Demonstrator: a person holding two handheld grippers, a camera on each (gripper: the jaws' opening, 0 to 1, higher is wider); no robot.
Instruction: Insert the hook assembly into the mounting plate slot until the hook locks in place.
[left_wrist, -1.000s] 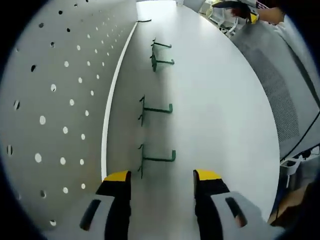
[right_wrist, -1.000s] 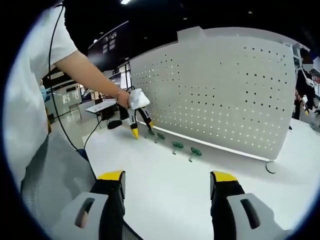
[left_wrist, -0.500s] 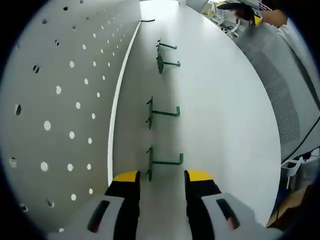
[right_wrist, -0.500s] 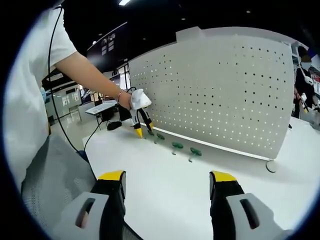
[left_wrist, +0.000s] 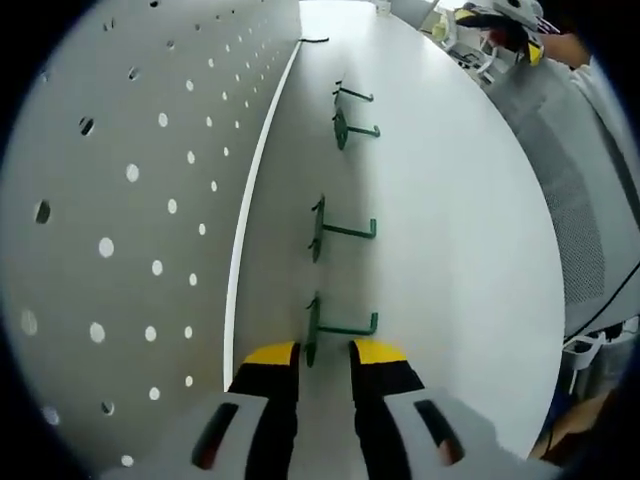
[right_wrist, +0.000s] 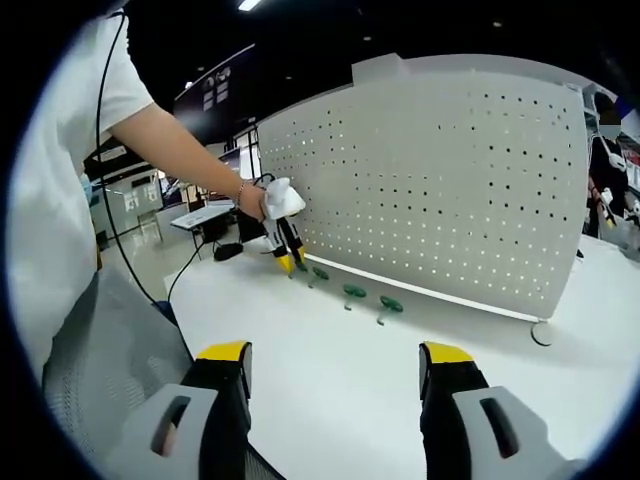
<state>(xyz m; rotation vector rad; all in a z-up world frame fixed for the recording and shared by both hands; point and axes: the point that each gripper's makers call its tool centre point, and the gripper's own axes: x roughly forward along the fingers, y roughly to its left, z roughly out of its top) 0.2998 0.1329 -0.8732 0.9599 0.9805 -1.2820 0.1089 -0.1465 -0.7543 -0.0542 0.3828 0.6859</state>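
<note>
Where pegboard (left_wrist: 120, 200) meets table (left_wrist: 450, 250), left claw (left_wrist: 324, 351) astride nearest hook (left_wrist: 335, 327).

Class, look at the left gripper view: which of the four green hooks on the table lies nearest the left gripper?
The nearest green hook, its base plate between the left gripper tips; the other three hooks lie farther along the pegboard.

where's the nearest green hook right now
In the left gripper view, the nearest green hook lies on the white table beside the pegboard, between the left gripper's tips.

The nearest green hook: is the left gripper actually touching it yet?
Cannot tell. In the left gripper view the left gripper has its yellow tips close on either side of the nearest green hook, but no plain contact or gap shows.
</note>
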